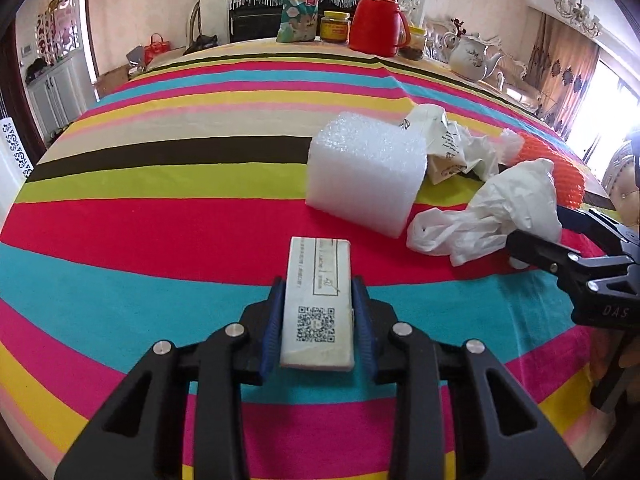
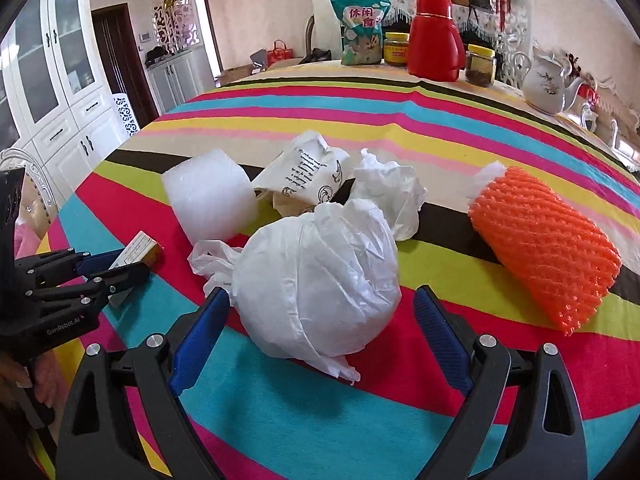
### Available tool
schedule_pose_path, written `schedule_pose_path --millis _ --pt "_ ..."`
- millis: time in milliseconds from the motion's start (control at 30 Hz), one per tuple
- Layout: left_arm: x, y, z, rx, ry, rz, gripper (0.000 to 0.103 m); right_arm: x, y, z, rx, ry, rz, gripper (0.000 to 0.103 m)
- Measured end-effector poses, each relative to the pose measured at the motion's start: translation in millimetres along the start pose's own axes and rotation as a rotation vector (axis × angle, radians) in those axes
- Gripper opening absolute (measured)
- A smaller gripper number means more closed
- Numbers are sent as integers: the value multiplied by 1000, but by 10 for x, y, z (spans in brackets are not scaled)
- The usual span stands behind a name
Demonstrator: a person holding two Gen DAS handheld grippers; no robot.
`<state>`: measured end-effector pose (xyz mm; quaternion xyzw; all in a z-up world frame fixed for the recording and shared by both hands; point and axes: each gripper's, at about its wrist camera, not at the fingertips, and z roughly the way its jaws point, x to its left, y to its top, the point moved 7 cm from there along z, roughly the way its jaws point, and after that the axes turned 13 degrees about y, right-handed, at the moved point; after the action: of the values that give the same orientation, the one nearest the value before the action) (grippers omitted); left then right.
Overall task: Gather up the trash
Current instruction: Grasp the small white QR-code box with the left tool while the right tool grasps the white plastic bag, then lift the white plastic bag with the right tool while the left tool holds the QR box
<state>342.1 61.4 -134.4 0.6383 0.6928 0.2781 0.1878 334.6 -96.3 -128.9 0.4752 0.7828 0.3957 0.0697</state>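
Observation:
My left gripper point(image 1: 317, 300) is shut on a small white box with a QR code point(image 1: 318, 300), held just above the striped tablecloth; the box also shows in the right wrist view point(image 2: 138, 250). My right gripper point(image 2: 320, 312) is open, its blue pads on either side of a bulging white plastic bag point(image 2: 316, 284), not squeezing it. The bag also shows in the left wrist view point(image 1: 496, 212). Other trash lies beyond: a white foam wrap point(image 2: 208, 200), a printed paper cup point(image 2: 304, 180), crumpled white paper point(image 2: 390, 190) and an orange foam net point(image 2: 544, 248).
At the far edge of the table point(image 2: 400, 92) stand a teal snack bag point(image 2: 360, 28), a yellow-lidded jar point(image 2: 396, 48), a red thermos point(image 2: 434, 38), a second jar point(image 2: 480, 64) and a white teapot point(image 2: 546, 84). White cabinets point(image 2: 60, 92) stand at the left.

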Motion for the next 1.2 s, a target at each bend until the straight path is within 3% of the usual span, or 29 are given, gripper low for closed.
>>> schedule_pose_path --millis 333,467,533,600,767,1200 --pt "3 27 43 10 44 -6 33 11 -3 -13 -5 -7 -9 84" --pt "-21 32 39 8 30 5 33 -8 -2 -1 1 0 -2 59" --pt "-16 25 22 4 12 1 32 10 6 -23 -10 -1 -13 39" --pt "5 27 -14 -16 1 -16 31 71 25 -60 -31 8 -45 34" --pt "71 44 -163 -89 13 -43 31 208 41 -150 -74 -24 -117 32" --pt "5 114 -474 -232 48 -22 32 243 70 -253 -124 -33 -144 32"
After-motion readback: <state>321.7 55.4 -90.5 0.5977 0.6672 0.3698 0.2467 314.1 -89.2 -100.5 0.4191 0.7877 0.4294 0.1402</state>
